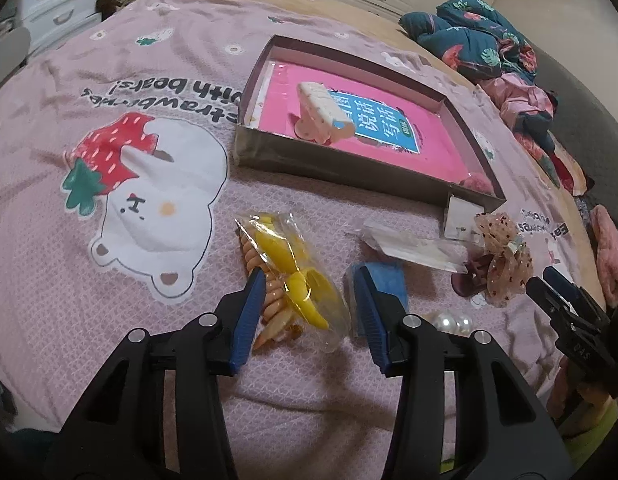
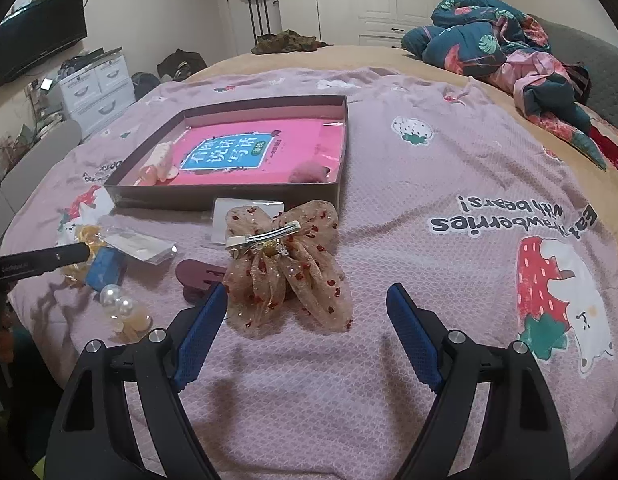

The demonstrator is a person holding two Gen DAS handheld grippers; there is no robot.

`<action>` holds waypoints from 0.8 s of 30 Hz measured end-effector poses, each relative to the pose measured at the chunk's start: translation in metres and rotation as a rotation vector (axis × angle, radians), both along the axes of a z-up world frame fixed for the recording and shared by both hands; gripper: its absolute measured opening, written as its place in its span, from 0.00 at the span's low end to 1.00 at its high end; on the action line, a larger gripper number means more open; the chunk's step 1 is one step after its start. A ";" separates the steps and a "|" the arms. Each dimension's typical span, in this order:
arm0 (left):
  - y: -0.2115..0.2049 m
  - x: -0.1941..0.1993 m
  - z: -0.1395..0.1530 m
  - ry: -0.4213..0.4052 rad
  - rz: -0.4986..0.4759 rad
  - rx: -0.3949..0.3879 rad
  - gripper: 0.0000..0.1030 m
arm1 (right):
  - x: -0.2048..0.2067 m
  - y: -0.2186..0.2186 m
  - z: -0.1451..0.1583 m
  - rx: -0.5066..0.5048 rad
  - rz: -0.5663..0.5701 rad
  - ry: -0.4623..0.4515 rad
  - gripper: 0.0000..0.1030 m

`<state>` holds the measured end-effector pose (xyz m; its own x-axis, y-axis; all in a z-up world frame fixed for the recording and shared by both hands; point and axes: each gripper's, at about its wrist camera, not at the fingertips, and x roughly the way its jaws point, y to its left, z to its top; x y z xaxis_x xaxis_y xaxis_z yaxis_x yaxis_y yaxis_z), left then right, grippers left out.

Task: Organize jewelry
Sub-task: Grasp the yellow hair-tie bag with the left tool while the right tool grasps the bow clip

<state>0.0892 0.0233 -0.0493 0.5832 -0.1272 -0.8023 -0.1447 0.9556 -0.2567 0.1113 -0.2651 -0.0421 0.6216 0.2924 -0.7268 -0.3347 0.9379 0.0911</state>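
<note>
- The left tongs (image 1: 309,300), half closed, straddle a clear bag (image 1: 293,276) of yellow hair clips lying on the bed; whether the pads press it cannot be told.
- The right tongs (image 2: 305,308) stand wide, empty, just before a beige spotted mesh bow (image 2: 285,268).
- The pink blanket (image 2: 389,184) reads "Eat strawberries with bears!".
- A dark box (image 2: 229,194) holds a pink book.

Both tools share one build: the left gripper (image 1: 309,280) and the right gripper (image 2: 305,296) have matte black plastic arms with triangular cut-outs. Ribbed blue pads line the fingers (image 2: 413,336), and round silver screws (image 1: 207,320) cap the pivots. Small white lettering marks the black casing.
</note>
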 end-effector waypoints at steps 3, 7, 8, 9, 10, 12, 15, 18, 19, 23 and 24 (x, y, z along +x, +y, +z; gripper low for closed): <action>-0.003 0.006 0.002 0.002 -0.013 0.003 0.25 | 0.003 -0.001 -0.004 -0.002 -0.003 0.009 0.78; -0.009 0.015 -0.001 0.019 -0.026 0.014 0.23 | 0.009 0.001 -0.010 -0.013 0.000 0.019 0.78; -0.010 0.018 -0.003 0.027 -0.026 0.017 0.23 | 0.010 0.001 -0.011 -0.014 0.001 0.021 0.78; -0.010 0.020 -0.006 0.037 -0.025 0.020 0.23 | 0.012 0.002 -0.012 -0.014 0.003 0.023 0.78; -0.011 0.022 -0.008 0.043 -0.026 0.020 0.23 | 0.014 0.003 -0.013 -0.015 0.005 0.025 0.78; -0.012 0.024 -0.011 0.051 -0.029 0.021 0.22 | 0.018 0.005 -0.014 -0.017 0.007 0.027 0.78; -0.012 0.024 -0.012 0.048 -0.031 0.029 0.21 | 0.022 0.010 -0.014 -0.013 0.021 0.024 0.78; -0.011 0.021 -0.010 0.034 -0.030 0.025 0.20 | 0.025 0.017 -0.012 -0.012 0.039 0.019 0.78; -0.010 0.020 -0.009 0.028 -0.028 0.020 0.20 | 0.025 0.020 -0.011 -0.013 0.044 0.016 0.78; -0.007 0.016 -0.005 0.008 -0.022 0.008 0.19 | 0.030 0.029 -0.010 -0.029 0.069 0.006 0.62; -0.007 0.014 -0.003 -0.001 -0.020 0.007 0.19 | 0.031 0.031 -0.011 -0.033 0.076 0.011 0.49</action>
